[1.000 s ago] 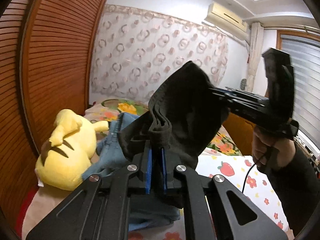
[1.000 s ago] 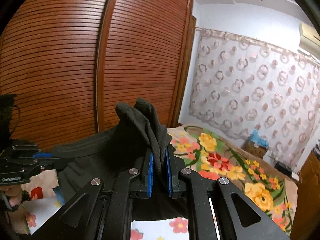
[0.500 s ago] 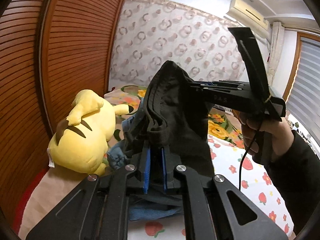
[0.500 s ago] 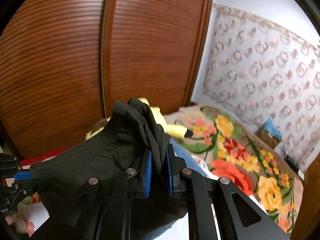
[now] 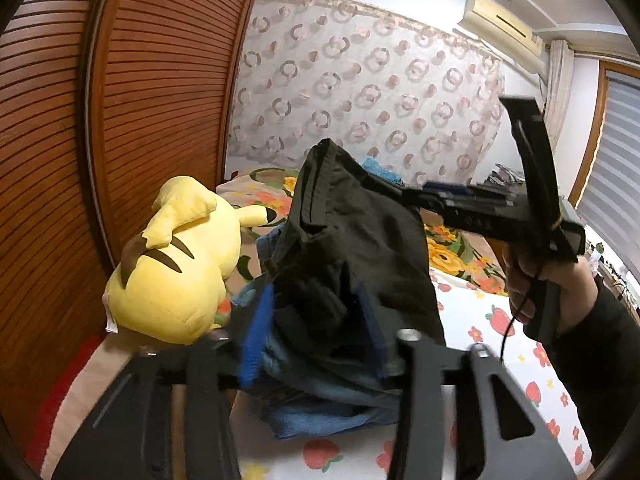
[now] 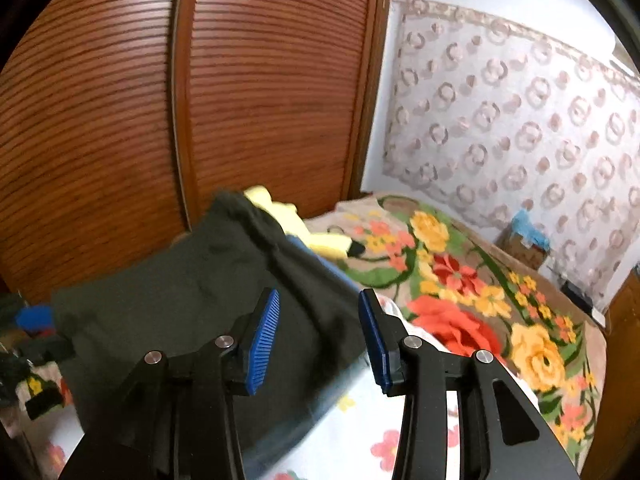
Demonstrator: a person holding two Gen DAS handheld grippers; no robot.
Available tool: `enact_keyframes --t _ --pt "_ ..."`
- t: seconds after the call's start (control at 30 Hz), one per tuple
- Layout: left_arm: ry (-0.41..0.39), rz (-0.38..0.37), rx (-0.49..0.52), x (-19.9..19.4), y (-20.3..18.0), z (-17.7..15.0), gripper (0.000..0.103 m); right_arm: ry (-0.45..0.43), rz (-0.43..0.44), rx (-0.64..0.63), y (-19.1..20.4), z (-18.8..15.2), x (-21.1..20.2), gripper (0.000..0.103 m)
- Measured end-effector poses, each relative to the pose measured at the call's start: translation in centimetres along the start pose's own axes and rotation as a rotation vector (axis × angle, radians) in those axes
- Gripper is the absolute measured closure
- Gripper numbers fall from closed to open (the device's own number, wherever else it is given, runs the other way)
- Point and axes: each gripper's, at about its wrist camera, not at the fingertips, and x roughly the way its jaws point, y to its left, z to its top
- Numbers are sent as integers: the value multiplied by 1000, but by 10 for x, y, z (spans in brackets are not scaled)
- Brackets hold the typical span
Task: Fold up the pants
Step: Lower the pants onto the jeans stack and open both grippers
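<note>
Fingers (image 5: 256, 330) on the left gripper (image 5: 316, 328) are parted, blue pads apart; jaws have just been opening. Black pants (image 5: 360, 240) still sag between the pads, but the cloth hangs loose there, not pinched. Frame is blurred at the pads, so contact on the right-side pad is hard to judge.

Right gripper (image 6: 320, 340): fingers (image 6: 262, 336) also spread, jaws have just been opening too. Pants (image 6: 180, 292) lie between and ahead of the pads, draped mostly toward the left finger; neither pad presses on the fabric in the right wrist view. From the left wrist view the right gripper (image 5: 432, 196) sits at the pants' far upper edge, with a hand (image 5: 536, 280) in a dark sleeve on its grip.

Pants location: bunched, on top of a pile of blue jeans (image 5: 332, 396) on the bed (image 5: 500, 344). Top edge of the pants stands up as a peak.

Around it: yellow plush toy (image 5: 176, 264) lies on the bed just left of the pile, against the slatted wooden wardrobe doors (image 5: 120, 120). Bed has a white strawberry-print sheet near and a floral blanket (image 6: 460, 292) farther back. Patterned curtain (image 5: 360, 92) covers the back wall, air conditioner (image 5: 500, 28) above it.
</note>
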Motion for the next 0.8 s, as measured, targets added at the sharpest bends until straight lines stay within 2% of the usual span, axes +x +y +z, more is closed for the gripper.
enact_keyframes --t 0.07,0.13,0.4,0.47,0.5,0.7,0.8 --pt "15 -9 6 0 1 -1 49 19 5 16 -4 -4 2 60" --pt "18 0 9 -1 2 -3 33 35 -5 42 -7 -7 5 60" --pt "35 35 36 -14 0 -10 31 23 29 152 -19 -9 -6 60" --pt "30 36 55 -19 -5 -9 31 14 29 166 -17 -15 -16 60" --pt "26 34 61 -21 -6 -9 24 7 25 171 -15 -18 -23 60" --pt "12 1 103 -38 -22 -11 24 -35 28 216 -1 -43 -70 60" --pt "7 -18 132 -46 -33 -15 15 -43 22 231 5 -56 -93 60"
